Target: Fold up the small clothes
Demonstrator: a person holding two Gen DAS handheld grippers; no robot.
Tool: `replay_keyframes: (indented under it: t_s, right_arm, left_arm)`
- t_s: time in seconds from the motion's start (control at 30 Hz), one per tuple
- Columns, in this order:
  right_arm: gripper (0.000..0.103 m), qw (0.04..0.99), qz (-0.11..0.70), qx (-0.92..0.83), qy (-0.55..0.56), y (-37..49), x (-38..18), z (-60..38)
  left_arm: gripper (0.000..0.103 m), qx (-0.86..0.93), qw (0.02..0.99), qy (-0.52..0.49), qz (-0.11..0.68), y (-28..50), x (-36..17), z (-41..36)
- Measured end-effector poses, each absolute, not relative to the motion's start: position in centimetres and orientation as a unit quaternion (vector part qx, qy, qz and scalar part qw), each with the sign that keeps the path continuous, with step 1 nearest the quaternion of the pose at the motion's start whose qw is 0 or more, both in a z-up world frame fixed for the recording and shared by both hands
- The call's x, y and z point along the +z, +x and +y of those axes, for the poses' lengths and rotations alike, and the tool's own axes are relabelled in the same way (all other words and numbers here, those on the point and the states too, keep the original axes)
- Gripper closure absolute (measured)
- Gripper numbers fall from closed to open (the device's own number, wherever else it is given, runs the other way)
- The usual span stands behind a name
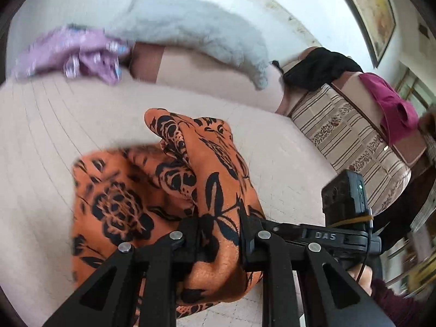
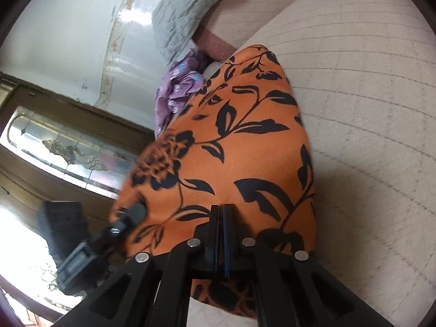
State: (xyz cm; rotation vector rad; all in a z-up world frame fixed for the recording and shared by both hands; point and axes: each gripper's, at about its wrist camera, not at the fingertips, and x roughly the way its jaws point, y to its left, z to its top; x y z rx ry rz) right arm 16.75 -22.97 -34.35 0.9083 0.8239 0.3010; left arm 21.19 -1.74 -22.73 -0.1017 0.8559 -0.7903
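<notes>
Orange cloth (image 1: 218, 179), black floral print, bunched, lifted off beige cushion (image 1: 49, 125). Left gripper (image 1: 219, 242) pinching thick fold at 6 o'clock. Right gripper (image 2: 221, 218) pressed together on edge.

The pale sofa seat (image 1: 54, 125) lies bare left of the orange cloth (image 1: 169, 190), so a claw could pass there. At the back a purple cloth (image 1: 73, 54) and a grey pillow (image 1: 190, 27) block the way.
</notes>
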Motion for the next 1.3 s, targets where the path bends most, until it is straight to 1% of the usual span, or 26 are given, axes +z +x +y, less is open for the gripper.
replay_keyframes:
  t_s: [0.13, 0.23, 0.27, 0.3, 0.33, 0.37, 0.4, 0.47, 0.5, 0.53, 0.63, 0.73, 0.8, 0.9, 0.97, 1.03, 1.07, 1.1, 1.13, 1.17, 1.3]
  right_arm:
    - [0.1, 0.806, 0.395, 0.167, 0.407, 17.6, -33.0, -19.9]
    - [0.1, 0.802, 0.417, 0.183, 0.386, 18.5, -33.2, -17.1]
    - [0.1, 0.8, 0.428, 0.183, 0.379, 18.7, -33.5, -16.2]
    - [0.1, 0.798, 0.443, 0.18, 0.367, 18.9, -34.2, -15.3]
    - [0.1, 0.798, 0.451, 0.174, 0.359, 19.0, -34.6, -14.9]
    - [0.1, 0.799, 0.455, 0.173, 0.353, 18.9, -35.0, -14.6]
    - [0.1, 0.8, 0.453, 0.177, 0.351, 18.8, -35.1, -14.4]
    - [0.101, 0.804, 0.455, 0.178, 0.339, 18.6, -34.6, -14.4]
    - [0.101, 0.803, 0.46, 0.178, 0.334, 18.5, -34.2, -14.5]
    - [0.099, 0.803, 0.465, 0.177, 0.329, 18.5, -33.8, -14.7]
    - [0.094, 0.829, 0.45, 0.154, 0.293, 18.8, -31.5, -15.4]
    - [0.094, 0.85, 0.425, 0.126, 0.284, 19.9, -29.6, -16.9]
    - [0.094, 0.853, 0.414, 0.108, 0.299, 21.2, -28.9, -18.2]
    - [0.094, 0.856, 0.404, 0.083, 0.311, 23.4, -28.4, -19.6]
    - [0.094, 0.848, 0.409, 0.075, 0.329, 25.2, -28.8, -19.8]
    - [0.094, 0.832, 0.431, 0.065, 0.343, 26.9, -30.2, -20.0]
    - [0.096, 0.823, 0.453, 0.051, 0.339, 27.8, -31.7, -19.8]
    - [0.096, 0.813, 0.479, 0.041, 0.329, 28.5, -33.4, -19.6]
    - [0.097, 0.812, 0.483, 0.042, 0.324, 28.9, -34.2, -19.5]
    - [0.102, 0.819, 0.475, 0.042, 0.319, 28.9, -34.6, -19.7]
    - [0.102, 0.819, 0.473, 0.04, 0.321, 28.5, -34.1, -20.1]
  left_arm:
    - [0.082, -0.337, 0.852, -0.054, 0.397, 21.1, -22.3, 1.4]
    - [0.081, -0.298, 0.854, -0.061, 0.423, 21.7, -24.1, 4.4]
    - [0.08, -0.281, 0.846, -0.061, 0.448, 22.1, -25.5, 5.2]
    - [0.073, -0.264, 0.836, -0.059, 0.478, 22.8, -26.9, 5.8]
    - [0.061, -0.243, 0.825, -0.061, 0.506, 23.4, -28.3, 6.2]
    - [0.058, -0.227, 0.816, -0.081, 0.526, 23.9, -29.5, 7.0]
    - [0.058, -0.233, 0.804, -0.127, 0.532, 24.4, -29.7, 8.1]
    - [0.057, -0.239, 0.802, -0.151, 0.527, 24.7, -29.0, 8.9]
    - [0.052, -0.227, 0.817, -0.148, 0.509, 24.8, -28.2, 9.2]
    - [0.05, -0.218, 0.827, -0.145, 0.497, 24.9, -27.7, 9.3]
    - [0.05, -0.212, 0.848, -0.157, 0.46, 25.6, -26.1, 9.1]
    - [0.05, -0.216, 0.859, -0.154, 0.438, 26.8, -25.1, 7.5]
    - [0.05, -0.207, 0.862, -0.139, 0.442, 27.3, -25.2, 7.1]
    - [0.05, -0.184, 0.849, -0.119, 0.48, 29.0, -27.3, 5.9]
    - [0.046, -0.173, 0.842, -0.122, 0.496, 29.5, -28.4, 5.9]
    - [0.033, -0.165, 0.837, -0.138, 0.502, 29.9, -29.1, 6.2]
    - [0.03, -0.162, 0.836, -0.14, 0.505, 30.0, -29.3, 6.2]
    - [0.026, -0.158, 0.834, -0.137, 0.511, 30.2, -29.8, 6.3]
    - [0.021, -0.153, 0.832, -0.134, 0.516, 30.3, -30.3, 6.1]
    - [0.021, -0.149, 0.831, -0.134, 0.519, 30.4, -30.8, 5.9]
    - [0.02, -0.139, 0.847, -0.1, 0.503, 29.9, -30.3, 5.1]
